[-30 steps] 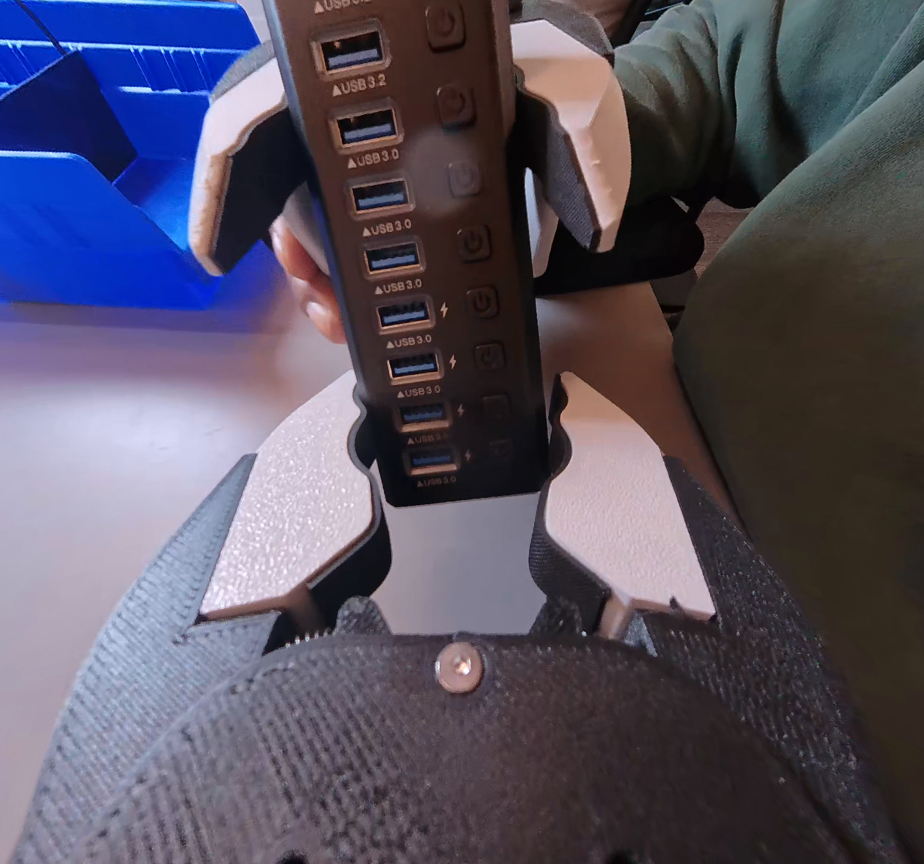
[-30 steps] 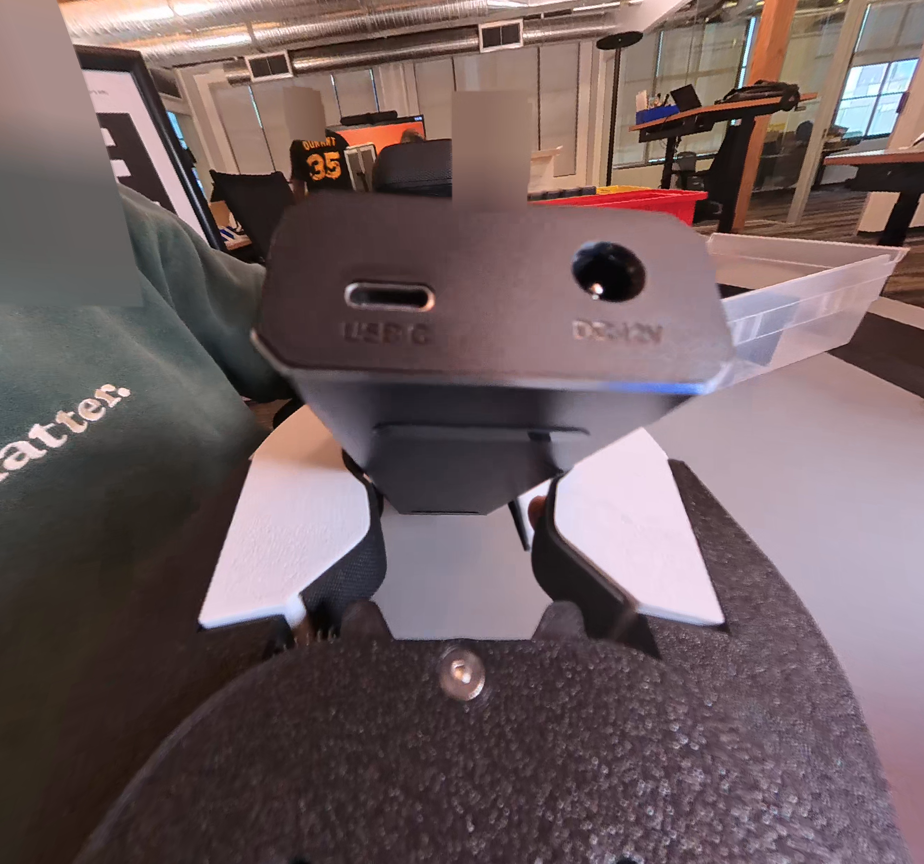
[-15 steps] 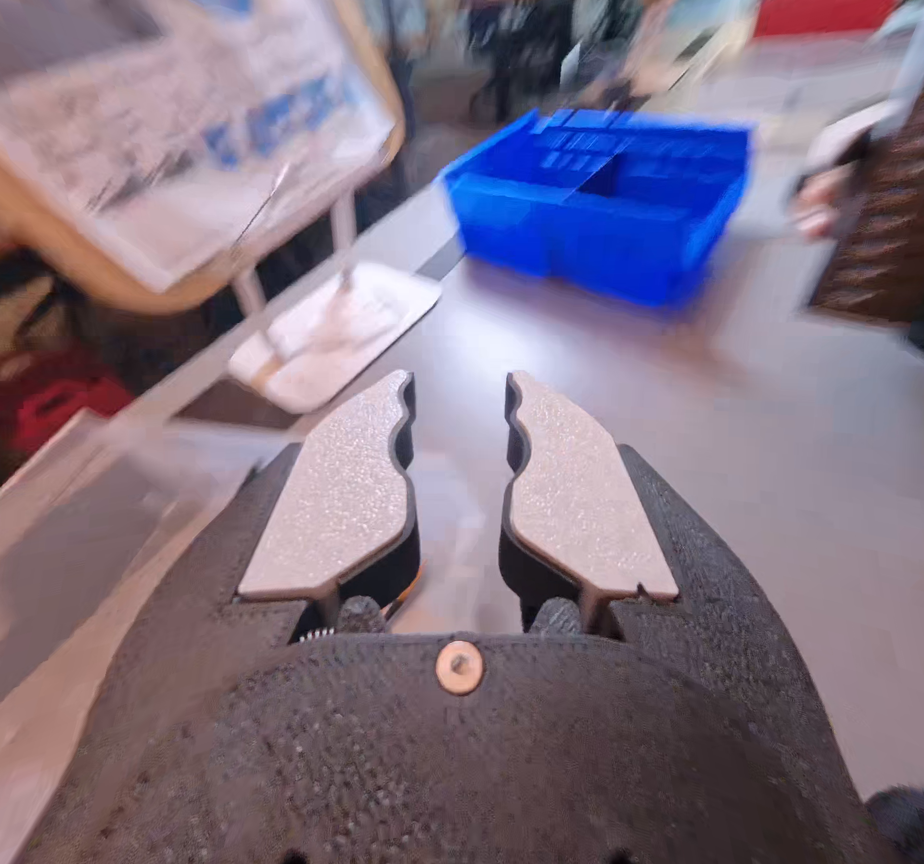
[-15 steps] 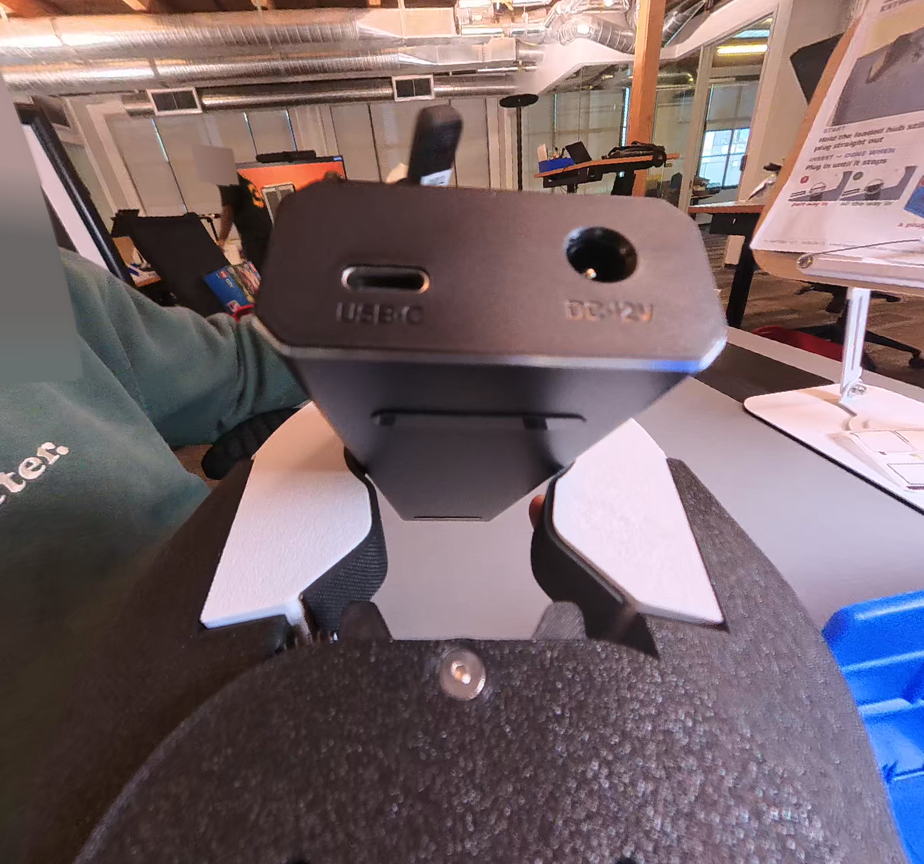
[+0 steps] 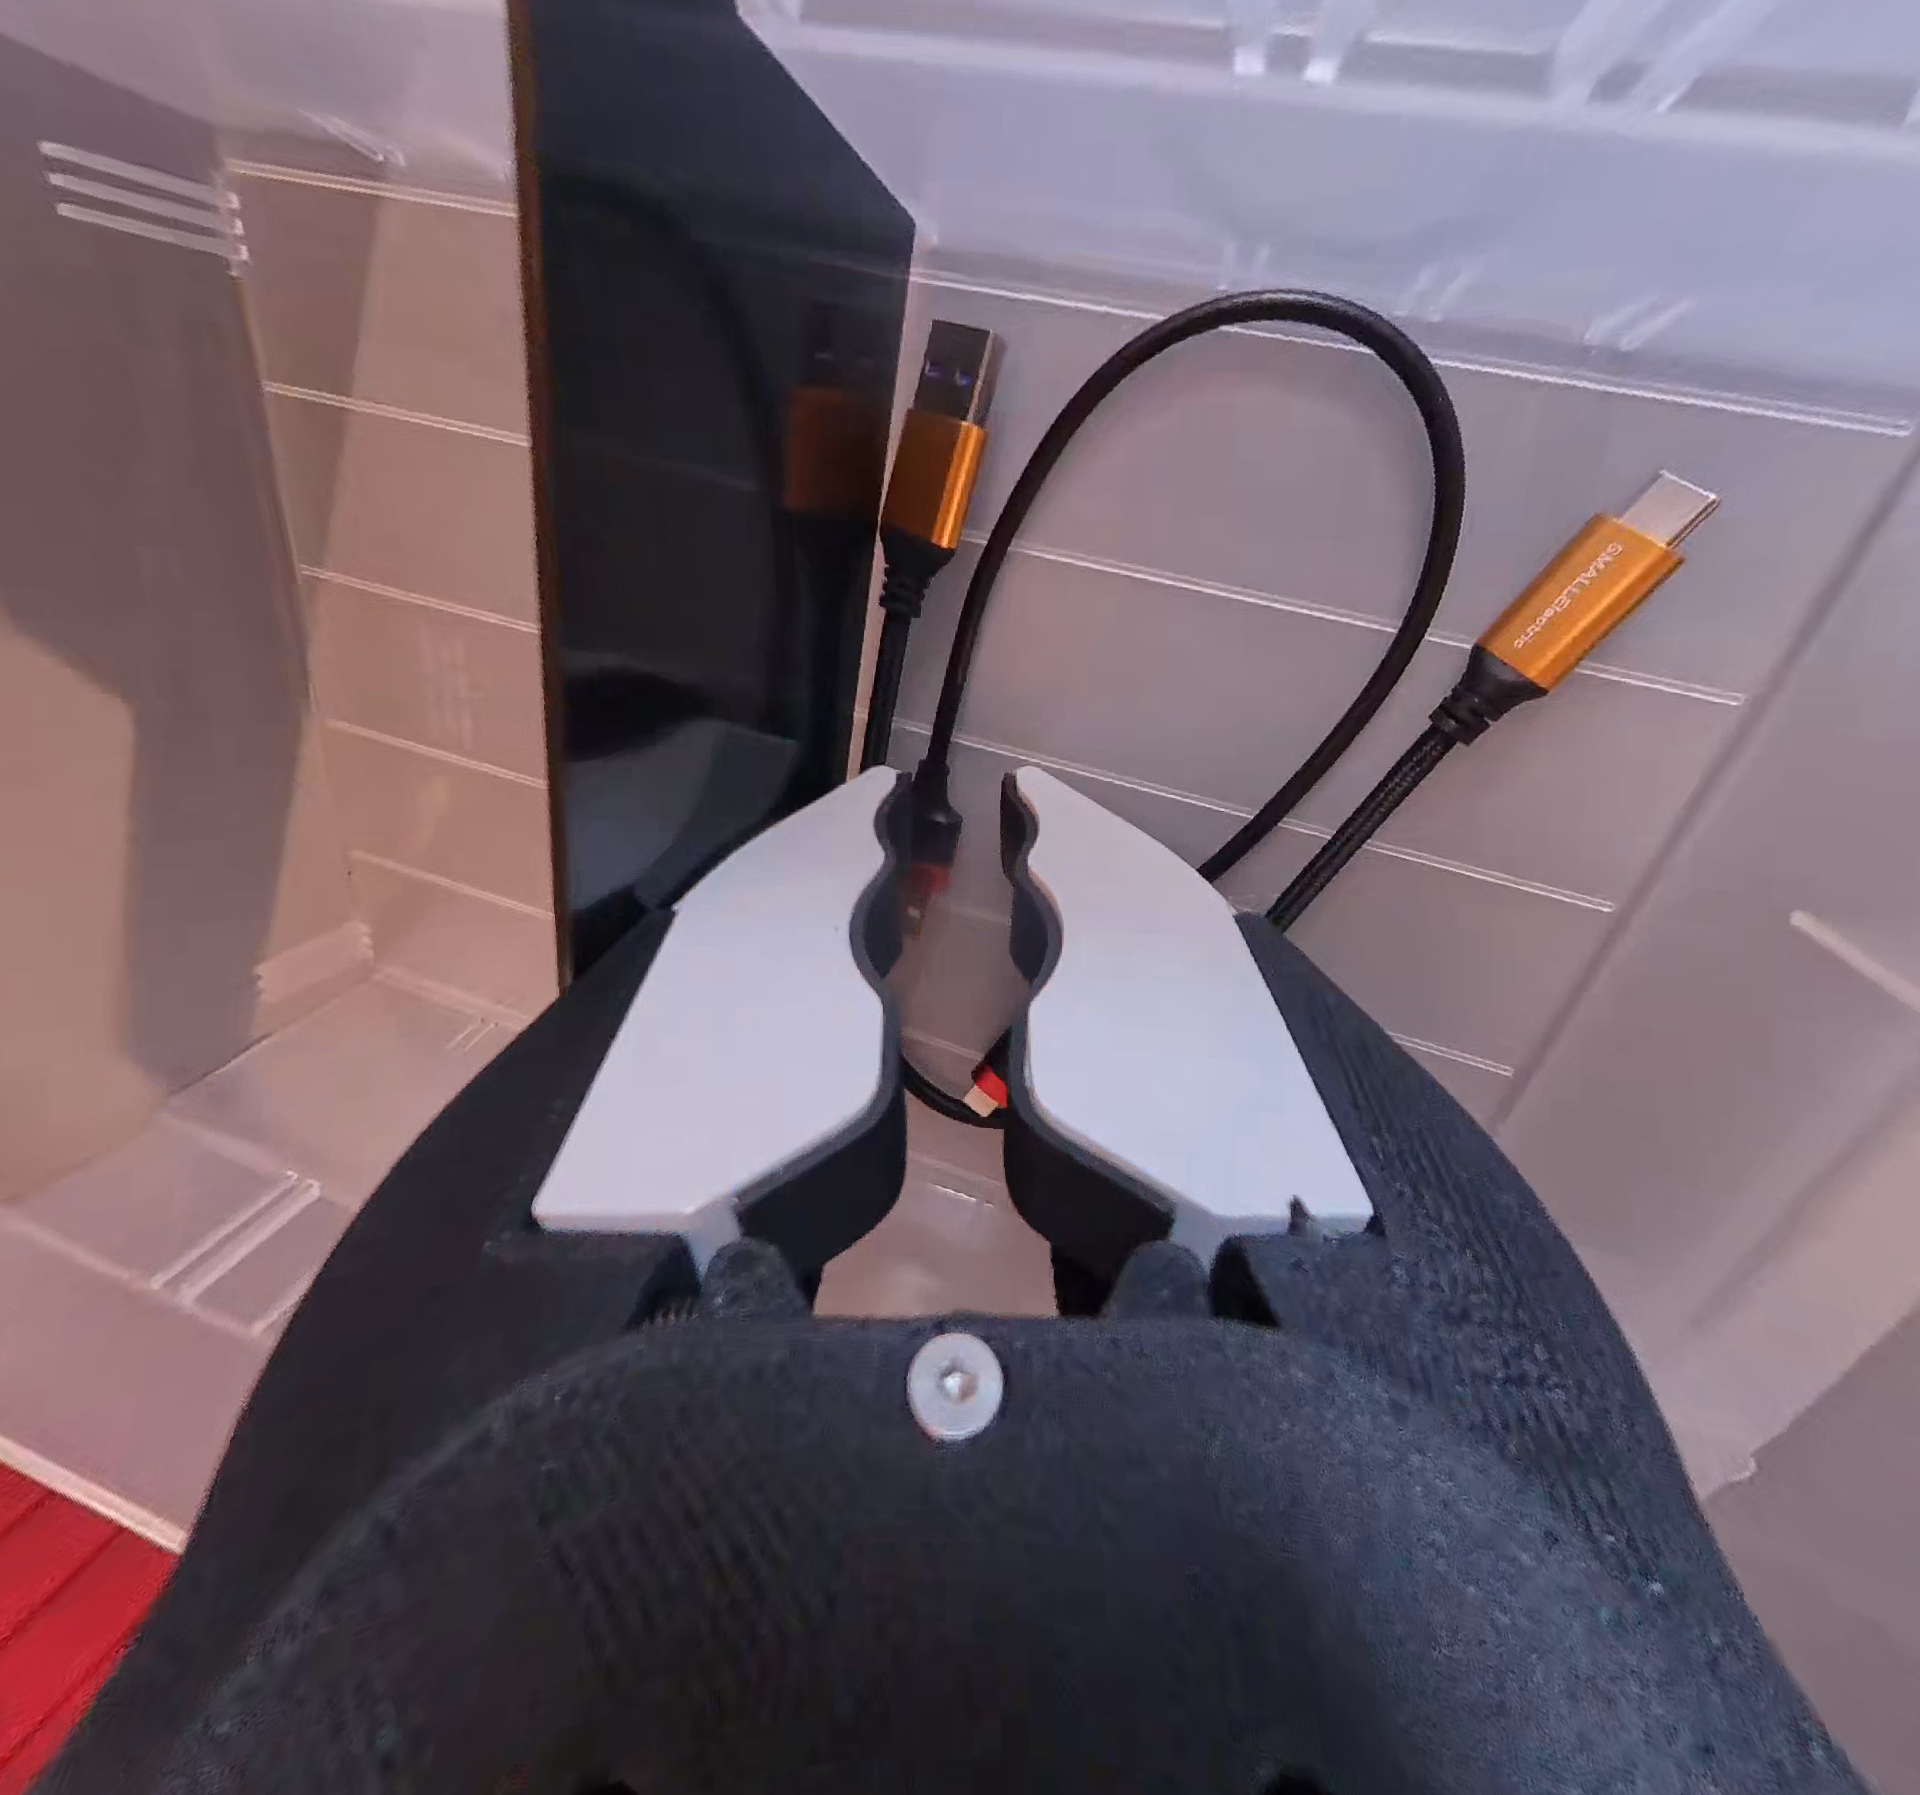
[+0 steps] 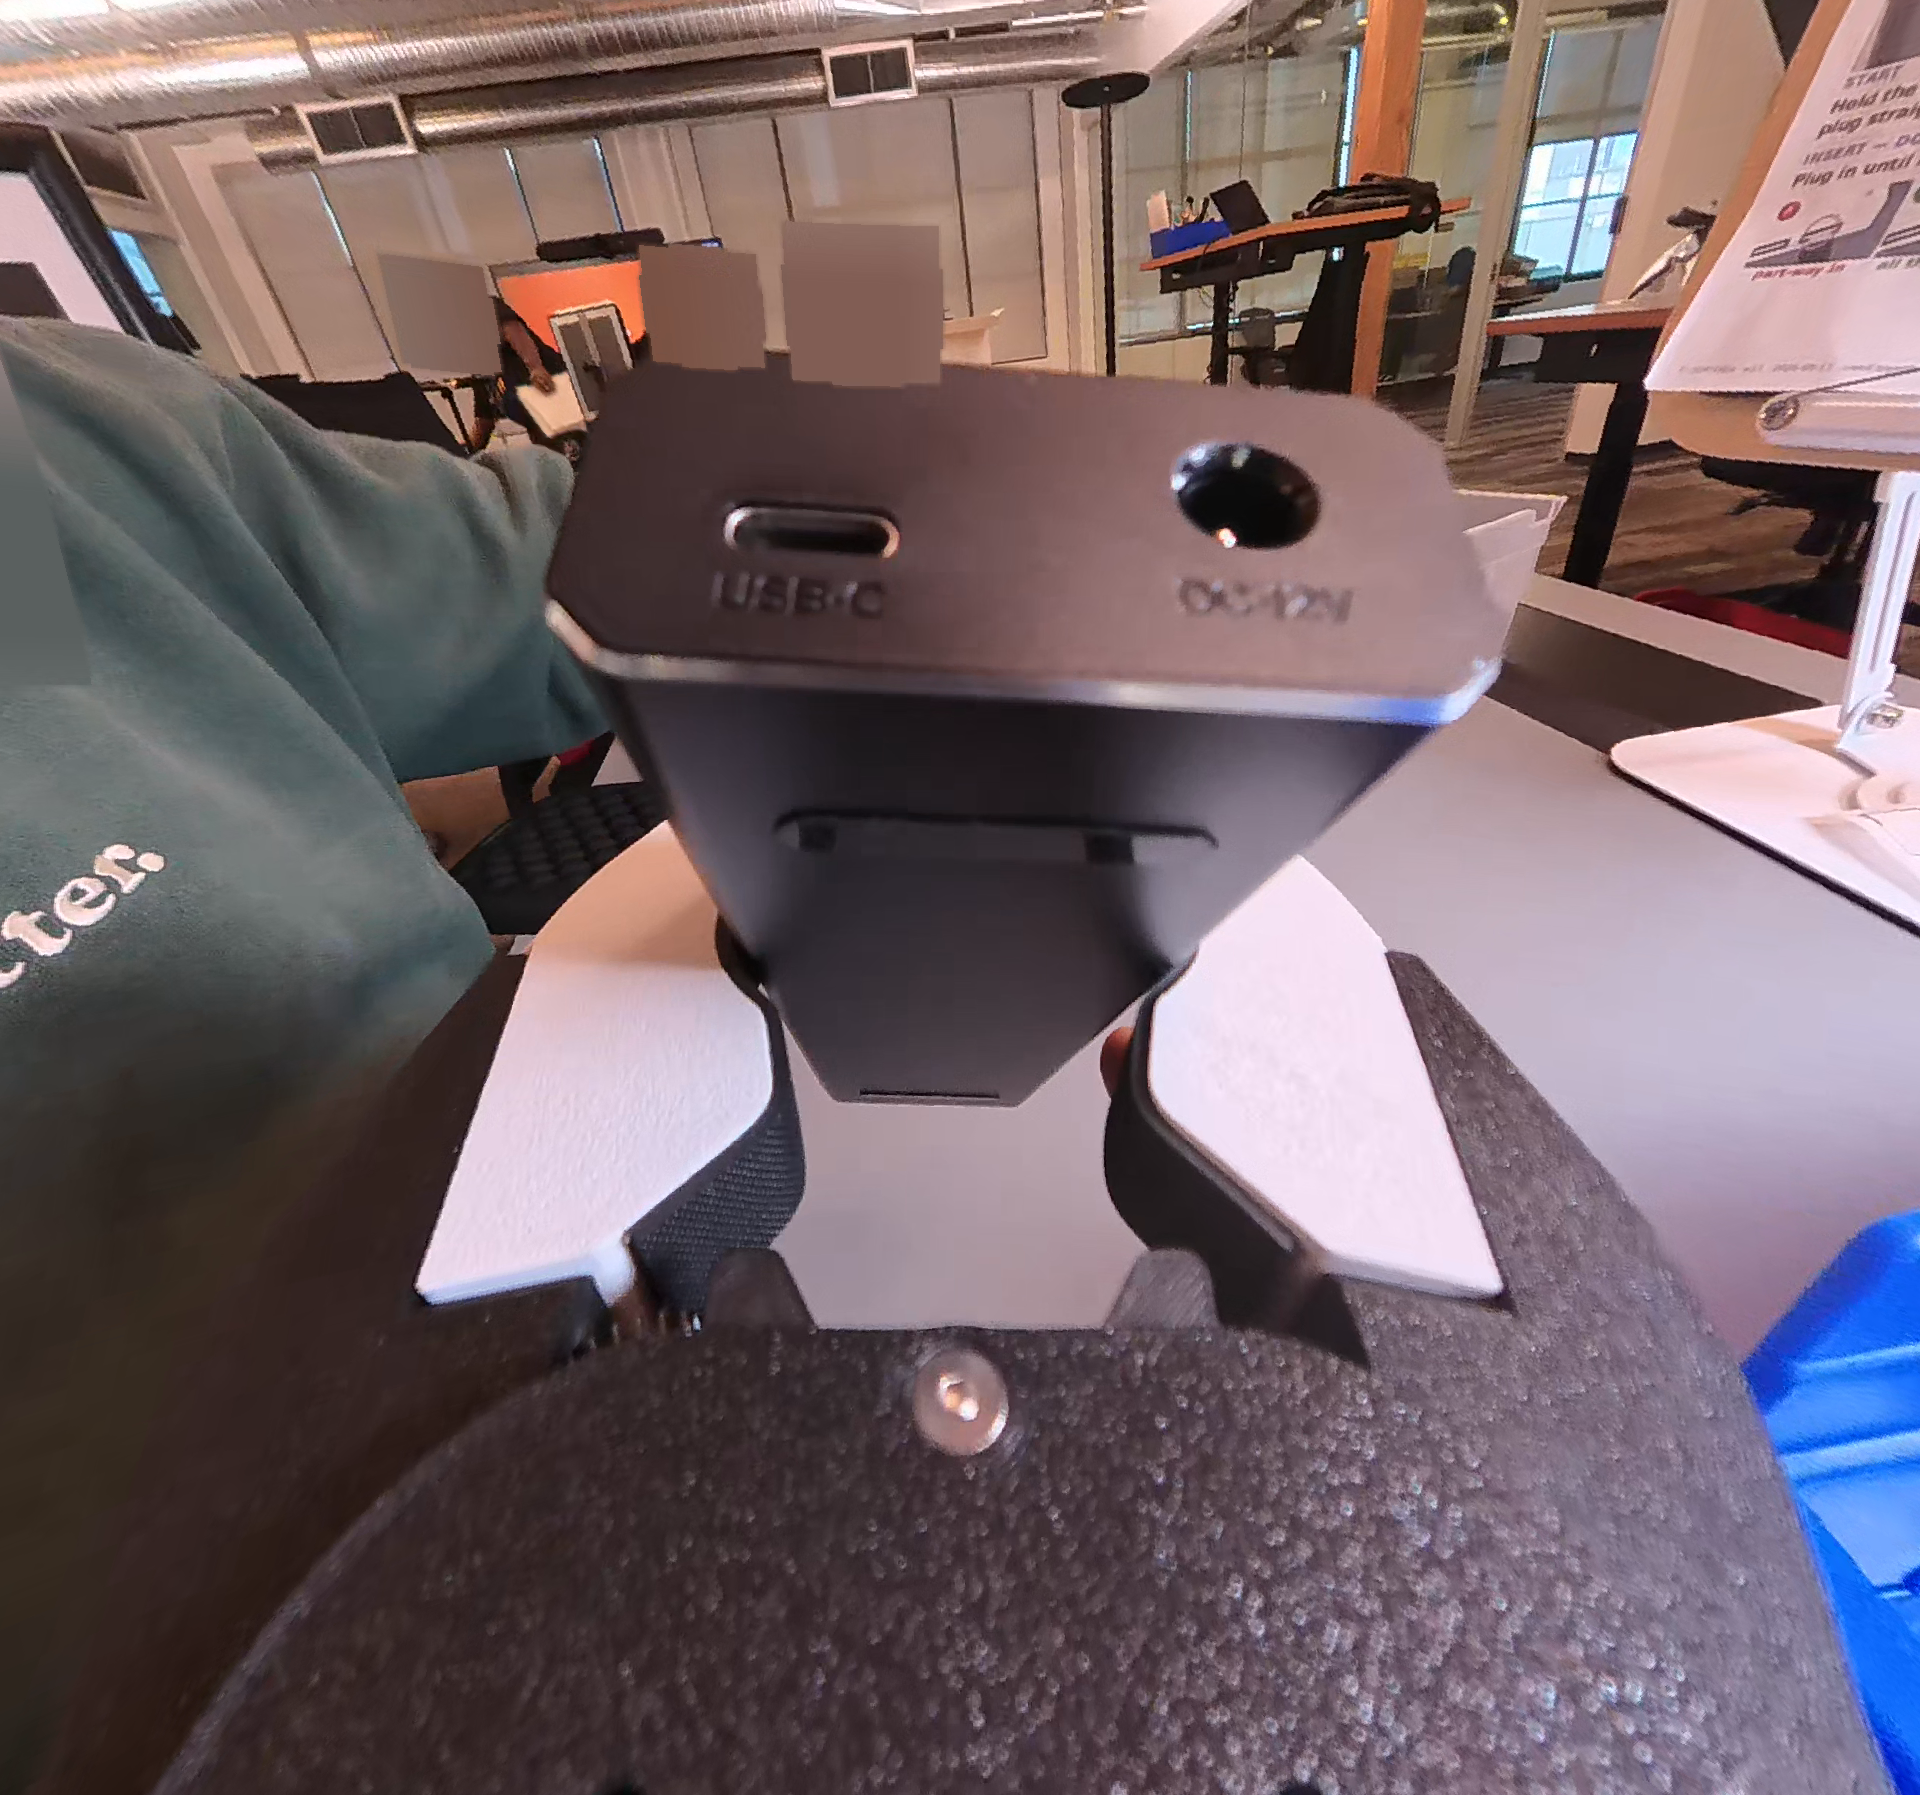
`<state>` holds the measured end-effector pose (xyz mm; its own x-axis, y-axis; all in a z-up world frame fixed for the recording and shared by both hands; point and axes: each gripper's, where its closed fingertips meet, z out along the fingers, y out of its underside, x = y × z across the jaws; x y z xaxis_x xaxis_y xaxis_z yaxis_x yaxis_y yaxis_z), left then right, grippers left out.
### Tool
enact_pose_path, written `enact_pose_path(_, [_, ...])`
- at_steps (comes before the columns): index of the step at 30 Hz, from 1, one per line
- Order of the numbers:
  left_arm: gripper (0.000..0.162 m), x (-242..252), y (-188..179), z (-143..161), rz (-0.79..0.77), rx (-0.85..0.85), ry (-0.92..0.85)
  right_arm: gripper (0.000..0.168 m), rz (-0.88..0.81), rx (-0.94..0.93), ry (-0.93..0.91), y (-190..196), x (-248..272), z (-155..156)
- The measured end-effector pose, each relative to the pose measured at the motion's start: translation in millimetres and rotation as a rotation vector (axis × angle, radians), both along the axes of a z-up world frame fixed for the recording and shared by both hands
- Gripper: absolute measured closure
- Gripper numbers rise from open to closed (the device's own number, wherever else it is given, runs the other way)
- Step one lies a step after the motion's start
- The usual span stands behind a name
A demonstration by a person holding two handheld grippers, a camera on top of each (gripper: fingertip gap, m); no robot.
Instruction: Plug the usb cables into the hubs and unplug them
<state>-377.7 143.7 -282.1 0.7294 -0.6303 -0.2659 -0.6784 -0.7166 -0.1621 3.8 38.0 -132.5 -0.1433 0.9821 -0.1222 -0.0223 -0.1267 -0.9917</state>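
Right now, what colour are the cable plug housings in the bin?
Orange plug housings on black cable, clearest in the left wrist view.

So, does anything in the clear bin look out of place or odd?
Nothing looks damaged. The black cable and the orange-plug cable lie loose in the clear bin, unplugged, beside a black panel; the left tongs straddle the black cable.

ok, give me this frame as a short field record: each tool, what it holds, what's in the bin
left tool: open, inside the clear plastic bin, fingers either side of a thin black cable with a red-marked plug, not clamped
right tool: shut on dark grey metal USB hub, raised above the grey table
hub end face: one oval port, one round socket, both empty
bin contents: braided black cable with orange USB-A plug and orange USB-C plug; glossy black upright panel
cables plugged into the hub: none visible
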Motion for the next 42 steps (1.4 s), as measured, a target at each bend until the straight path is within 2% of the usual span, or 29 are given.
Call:
enact_pose_path(5, [0.152,-0.7,-0.2,-0.8,-0.031,-0.004,0.025,0.096,0.009,-0.019,-0.011,1.0,-0.2,-2.7])
enact_pose_path(10, [0.156,8.5,-16.1,-0.7,-0.059,-0.109,-0.059,0.096,0.011,-0.006,-0.019,-1.7,0.1,-1.9])
enact_pose_path(13, [0.156,15.0,-21.7,15.0,-0.065,-0.067,-0.101,0.096,0.008,0.0,-0.009,-1.9,2.0,1.5])
enact_pose_path(17, [0.157,34.6,-24.7,84.9,-0.095,0.129,-0.214,0.096,0.006,-0.012,0.003,1.3,3.4,3.9])
enact_pose_path(23, [0.162,75.9,-41.9,231.2,-0.211,0.517,-0.339,0.096,0.002,-0.015,0.007,1.2,2.7,5.2])
enact_pose_path(25, [0.162,86.2,-52.8,258.6,-0.246,0.572,-0.328,0.096,-0.001,-0.01,0.013,-0.4,3.4,7.9])
enact_pose_path(27, [0.162,94.1,-61.1,267.7,-0.264,0.58,-0.313,0.096,-0.005,-0.005,0.021,-1.9,4.5,11.0])
enact_pose_path(29, [0.162,96.6,-65.7,254.1,-0.255,0.525,-0.309,0.096,-0.011,-0.001,0.027,-2.8,5.4,13.9])
enact_pose_path(32, [0.162,85.2,-60.2,210.9,-0.203,0.44,-0.272,0.097,-0.017,0.005,0.031,-4.4,6.6,16.0])
enact_pose_path(35, [0.144,69.1,-49.3,157.6,-0.13,0.337,-0.263,0.097,-0.024,0.006,0.028,-4.0,6.7,15.5])
enact_pose_path(38, [0.111,62.2,-43.9,99.3,-0.066,0.178,-0.321,0.097,-0.029,0.004,0.023,-1.8,6.3,14.0])
enact_pose_path(40, [0.107,61.1,-42.8,58.7,-0.071,0.093,-0.31,0.096,-0.032,-0.002,0.02,-0.2,6.4,12.9])
enact_pose_path(42, [0.109,50.3,-40.8,21.3,-0.094,0.031,-0.195,0.097,-0.034,-0.007,0.02,1.3,6.9,12.4])
